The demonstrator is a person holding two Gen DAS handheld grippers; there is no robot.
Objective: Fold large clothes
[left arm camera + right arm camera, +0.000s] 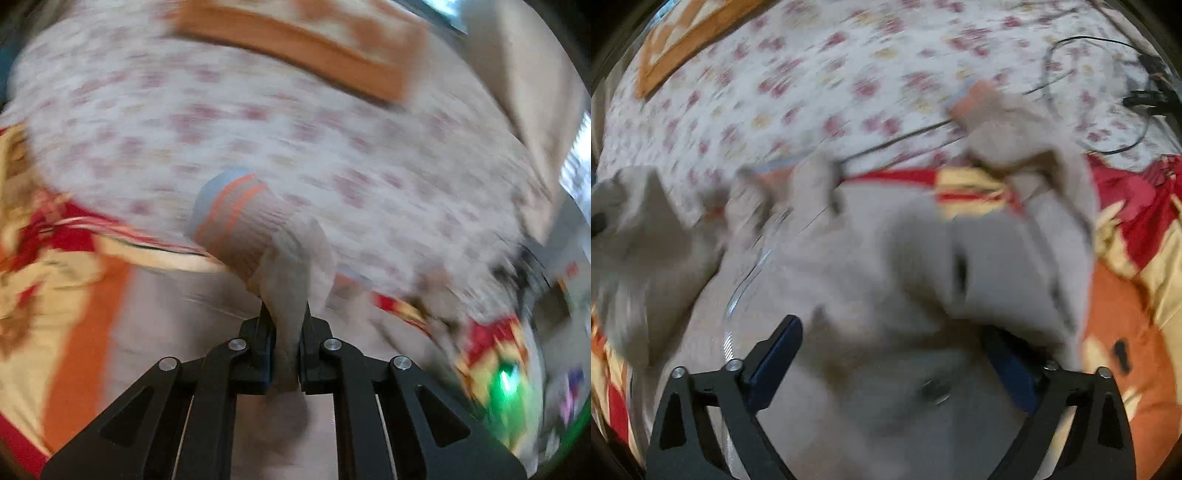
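A grey jacket (871, 258) lies spread on the bed, its zip (729, 339) showing at the left in the right wrist view. My left gripper (286, 312) is shut on one grey sleeve (295, 254), which hangs from the jaws. The sleeve's ribbed cuff (236, 214), striped blue and orange, points away over the bed. My right gripper (894, 350) stands open wide just above the jacket's body. Grey cloth bunches between its fingers and hides part of the right one. The other cuff (975, 99) lies farther off. Both views are blurred.
A white floral sheet (258, 122) covers the far bed. A red, yellow and orange blanket (1137, 280) lies under the jacket. An orange-bordered cloth (303, 44) sits at the back. Black cables (1100, 96) trail at the far right.
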